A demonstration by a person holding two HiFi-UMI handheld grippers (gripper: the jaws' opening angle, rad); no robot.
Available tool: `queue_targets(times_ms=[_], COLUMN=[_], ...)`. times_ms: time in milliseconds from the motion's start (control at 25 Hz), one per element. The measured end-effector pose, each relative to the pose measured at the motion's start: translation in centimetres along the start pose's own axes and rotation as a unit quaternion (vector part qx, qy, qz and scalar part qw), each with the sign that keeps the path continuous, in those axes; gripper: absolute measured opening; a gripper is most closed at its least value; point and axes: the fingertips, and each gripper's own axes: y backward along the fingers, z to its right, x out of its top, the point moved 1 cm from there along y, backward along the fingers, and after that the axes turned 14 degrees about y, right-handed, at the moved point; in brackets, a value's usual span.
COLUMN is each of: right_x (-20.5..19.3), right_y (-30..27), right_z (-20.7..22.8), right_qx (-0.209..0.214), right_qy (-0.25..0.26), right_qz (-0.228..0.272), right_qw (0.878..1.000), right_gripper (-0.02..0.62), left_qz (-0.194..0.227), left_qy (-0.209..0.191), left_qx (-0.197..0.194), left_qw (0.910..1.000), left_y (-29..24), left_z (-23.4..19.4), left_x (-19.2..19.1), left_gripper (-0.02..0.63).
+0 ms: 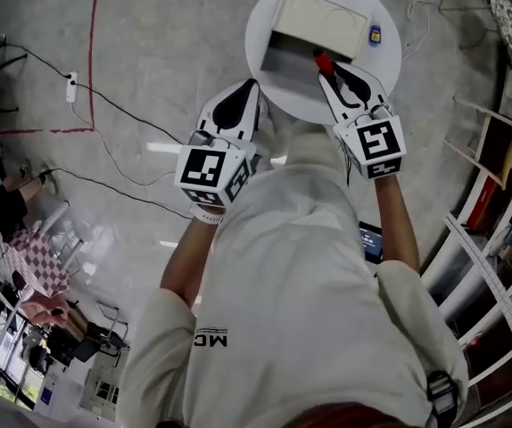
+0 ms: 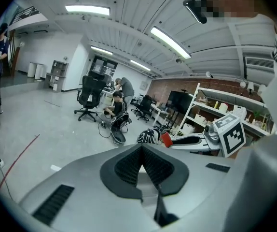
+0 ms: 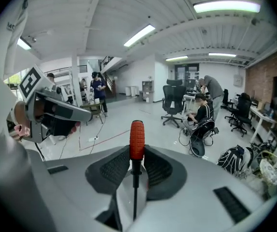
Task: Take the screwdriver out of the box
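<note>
Clamping the red-handled, thin-shafted screwdriver [image 3: 136,140], your right gripper [image 1: 334,78] holds it at the near edge of the open beige cardboard box [image 1: 320,18]. Its long axis runs along the jaws, handle outward. Your left gripper [image 1: 248,96], pinched together on nothing, hangs farther from the box, off its near-left corner.

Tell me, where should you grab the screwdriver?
Grab the screwdriver by its red handle, squeezing from both sides, as the right gripper does now. The handle is thick and ribbed, so it likely slips less than the thin, smooth shaft that runs back between the jaws.
</note>
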Motion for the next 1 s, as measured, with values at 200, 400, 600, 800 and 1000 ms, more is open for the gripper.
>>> queue_targets(times_ms=[200, 400, 600, 800, 1000], right_x=[3.0, 5.5, 7.2, 8.3, 7.5], right_y=[2.9, 6.6, 10.3, 12.5, 14.9], right_z=[1.2, 2.3, 3.0, 2.2, 2.1], right_qx=[-0.043, -0.086, -0.128, -0.154, -0.188], right_qy=[-0.007, -0.017, -0.026, -0.028, -0.044], right_qz=[0.034, 0.077, 0.118, 0.140, 0.153], right_qw=[0.998, 0.993, 0.984, 0.978, 0.969], right_gripper=[0.146, 0.146, 0.146, 0.146, 0.146], left_qz=[0.031, 0.058, 0.081, 0.089, 0.093], left_qy=[-0.026, -0.055, -0.071, -0.088, -0.092], left_qx=[-0.025, -0.044, -0.060, -0.066, -0.080], left_qw=[0.9989, 0.9958, 0.9924, 0.9899, 0.9883], left_y=[1.7, 3.1, 4.5, 6.2, 6.3], left_z=[2.0, 3.5, 4.5, 4.6, 5.5], left_x=[3.7, 6.6, 8.0, 8.9, 9.0], left_gripper=[0.006, 0.006, 0.006, 0.006, 0.006])
